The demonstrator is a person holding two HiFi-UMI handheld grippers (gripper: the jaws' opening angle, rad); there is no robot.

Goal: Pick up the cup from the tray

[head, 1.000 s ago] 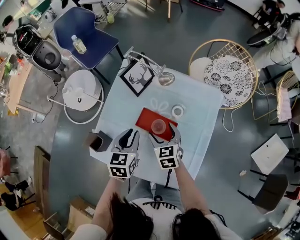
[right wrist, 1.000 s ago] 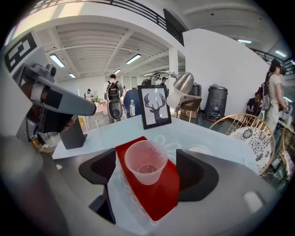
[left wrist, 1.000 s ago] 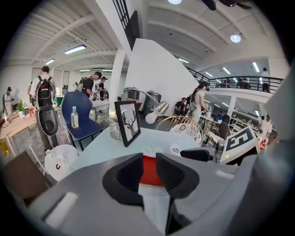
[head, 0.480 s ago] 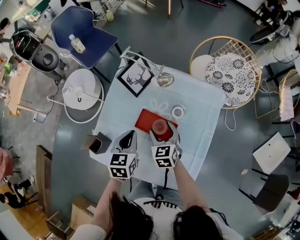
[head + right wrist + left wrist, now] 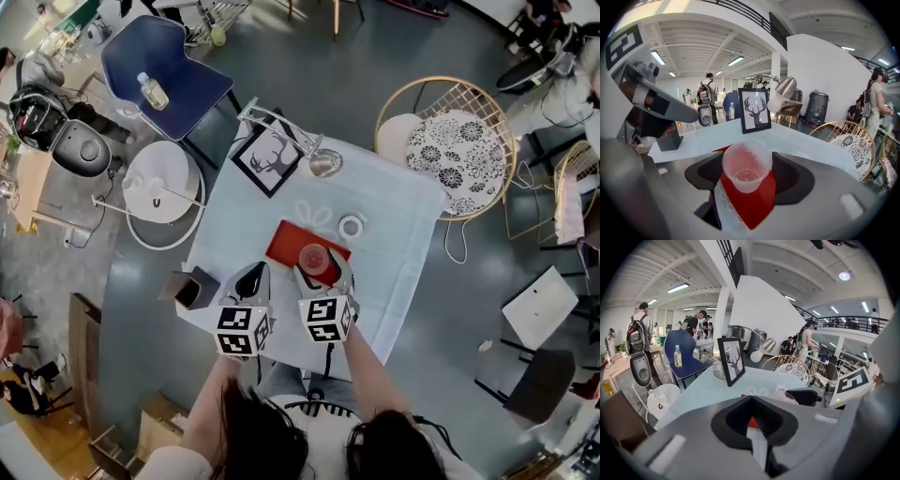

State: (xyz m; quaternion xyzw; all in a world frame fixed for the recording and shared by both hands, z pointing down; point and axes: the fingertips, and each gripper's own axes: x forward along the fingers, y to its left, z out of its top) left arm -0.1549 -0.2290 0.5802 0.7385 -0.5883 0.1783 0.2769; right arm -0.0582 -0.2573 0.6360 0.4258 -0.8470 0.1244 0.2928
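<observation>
1. Only the right gripper view shows the right hand-held gripper [image 5: 746, 174] pinching the cup [image 5: 746, 164] between both jaws, above the tray's [image 5: 284, 242] 5 o'clock edge.
2. Left hand-held gripper [image 5: 752, 420]: closed, empty.
3. Bare bench [image 5: 394, 244] at the tray's 3 o'clock.

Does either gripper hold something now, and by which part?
The right gripper holds the cup, with its jaws pressing on two opposite sides of the wall, just below the rim. The left gripper has its jaws together and holds nothing.
</observation>
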